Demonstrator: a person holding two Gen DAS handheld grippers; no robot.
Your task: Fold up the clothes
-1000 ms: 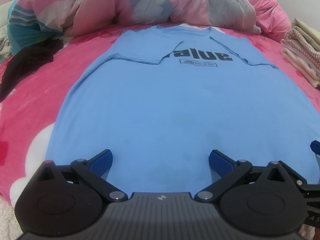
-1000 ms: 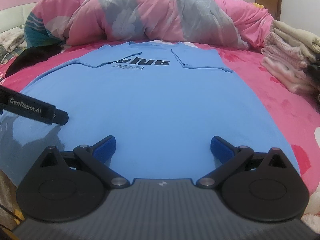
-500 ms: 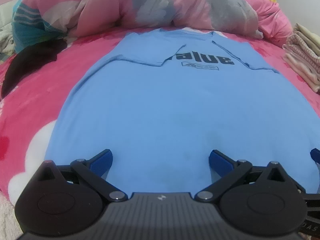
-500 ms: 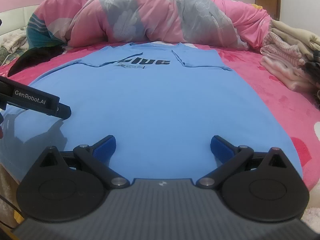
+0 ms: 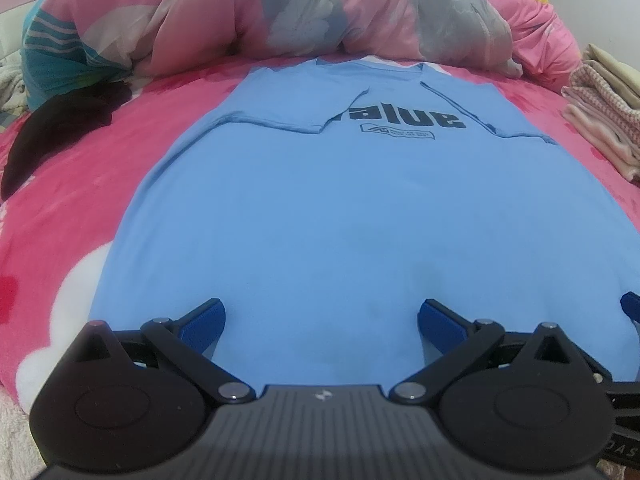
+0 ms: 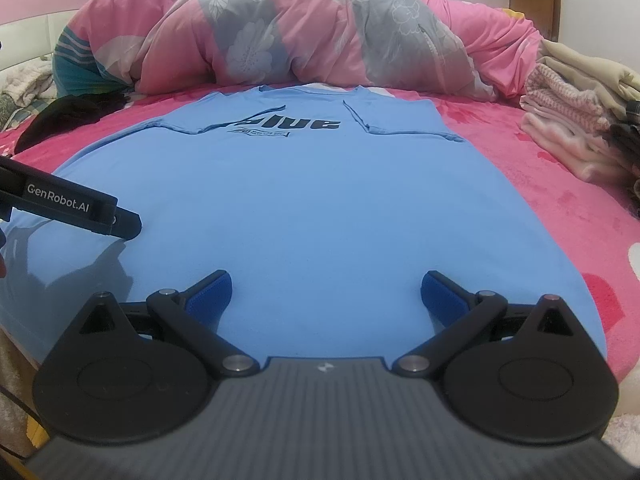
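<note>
Left tool [image 5: 322,316] hangs wide open over the near hem, gripping nothing. The blue T-shirt [image 5: 340,208] lies flat on the pink bed [image 5: 72,184], print up, both sleeves [image 5: 288,108] already folded inward, collar toward the bunched duvet [image 5: 304,12]. Right tool [image 6: 326,292] is spread open too, empty, at the hem's right side. Looks like the lengthwise fold is up: each tool needs to pinch a hem corner and carry it to the collar.
</note>
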